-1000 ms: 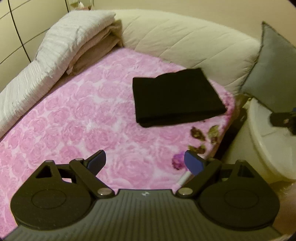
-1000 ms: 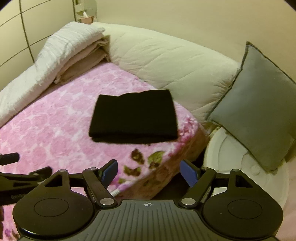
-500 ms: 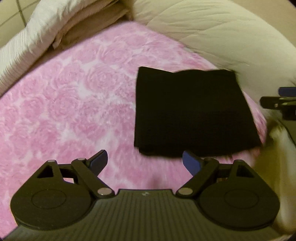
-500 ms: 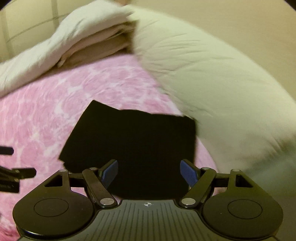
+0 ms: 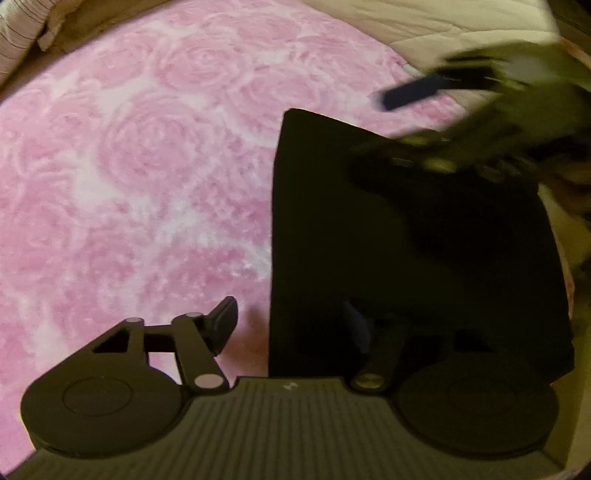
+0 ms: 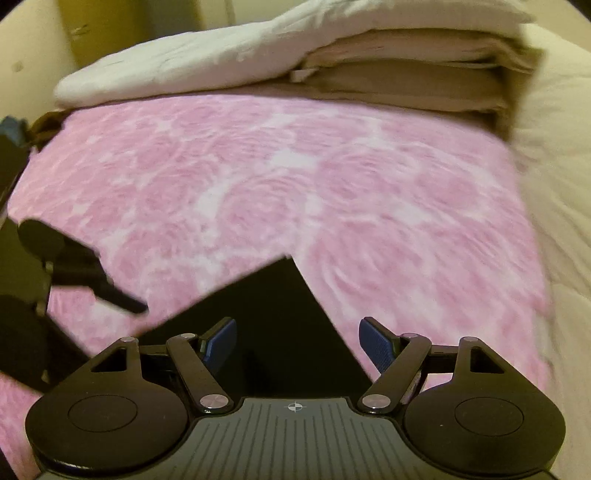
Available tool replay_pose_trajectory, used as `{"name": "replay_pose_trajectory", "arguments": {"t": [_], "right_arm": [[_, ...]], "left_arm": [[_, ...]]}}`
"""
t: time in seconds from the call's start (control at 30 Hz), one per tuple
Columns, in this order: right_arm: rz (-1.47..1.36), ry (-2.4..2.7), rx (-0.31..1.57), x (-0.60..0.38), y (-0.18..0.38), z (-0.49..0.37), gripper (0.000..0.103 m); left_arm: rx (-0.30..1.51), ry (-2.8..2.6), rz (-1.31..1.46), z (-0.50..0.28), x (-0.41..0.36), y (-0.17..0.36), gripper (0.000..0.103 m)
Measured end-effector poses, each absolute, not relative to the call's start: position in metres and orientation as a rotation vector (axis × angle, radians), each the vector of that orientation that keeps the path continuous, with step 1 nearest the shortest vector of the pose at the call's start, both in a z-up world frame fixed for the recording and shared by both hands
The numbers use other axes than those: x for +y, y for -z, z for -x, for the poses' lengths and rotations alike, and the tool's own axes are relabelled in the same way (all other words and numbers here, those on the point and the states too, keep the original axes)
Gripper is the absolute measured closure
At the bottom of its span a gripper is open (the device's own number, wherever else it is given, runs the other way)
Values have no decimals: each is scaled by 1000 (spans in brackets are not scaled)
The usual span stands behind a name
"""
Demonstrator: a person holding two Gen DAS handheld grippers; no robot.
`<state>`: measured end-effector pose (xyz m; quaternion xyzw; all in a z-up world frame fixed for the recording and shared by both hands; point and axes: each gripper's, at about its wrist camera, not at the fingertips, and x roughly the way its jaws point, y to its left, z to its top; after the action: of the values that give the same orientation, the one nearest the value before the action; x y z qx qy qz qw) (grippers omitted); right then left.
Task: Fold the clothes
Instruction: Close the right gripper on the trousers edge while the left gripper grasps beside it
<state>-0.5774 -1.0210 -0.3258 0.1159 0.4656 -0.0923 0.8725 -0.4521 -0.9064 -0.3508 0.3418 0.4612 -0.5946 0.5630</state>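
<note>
Two grippers, both spread wide, neither clamped on anything. Left wrist view: left gripper (image 5: 291, 325) low over the near left edge of the folded black garment (image 5: 406, 236), which lies flat on the pink rose-print blanket (image 5: 129, 166), toward the blanket's right side. Its left finger (image 5: 221, 325) sits over pink blanket just beside the garment edge; the right finger is over the black cloth and hard to make out, dark on dark. Cannot tell if either pad touches fabric. Right gripper (image 5: 443, 122) shows blurred at upper right, above the garment's far corner, one blue pad over blanket, the other lost against the black. Cream quilt (image 5: 443, 29) runs along the far edge of the blanket. Right wrist view: right gripper (image 6: 297, 343) open wide, blue pads (image 6: 376, 343) clearly apart, straddling a corner of the black garment (image 6: 273, 317); left pad over the cloth, right pad over pink blanket (image 6: 295, 177) just past the garment's edge. Nothing gripped between them; contact with cloth not clear. Left gripper (image 6: 92, 284) visible at the left edge, dark and blurred, near the garment's other side. Stacked white and tan bedding (image 6: 332, 62) at the far end of the blanket, cream quilt (image 6: 561, 184) along the right.
</note>
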Motion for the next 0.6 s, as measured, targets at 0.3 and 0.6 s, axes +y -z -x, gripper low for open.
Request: {"name": "replay_pose_trajectory", "arguments": {"t": [0.3,0.6], "right_arm": [[-425,-6,1028,-1054,356,548,72],[-396,2,999,-1037,305,567,85]], "left_arm": [[926,1512,-800,473,-893,336,96],[863,1543,-758,486,-882,296,100]]}}
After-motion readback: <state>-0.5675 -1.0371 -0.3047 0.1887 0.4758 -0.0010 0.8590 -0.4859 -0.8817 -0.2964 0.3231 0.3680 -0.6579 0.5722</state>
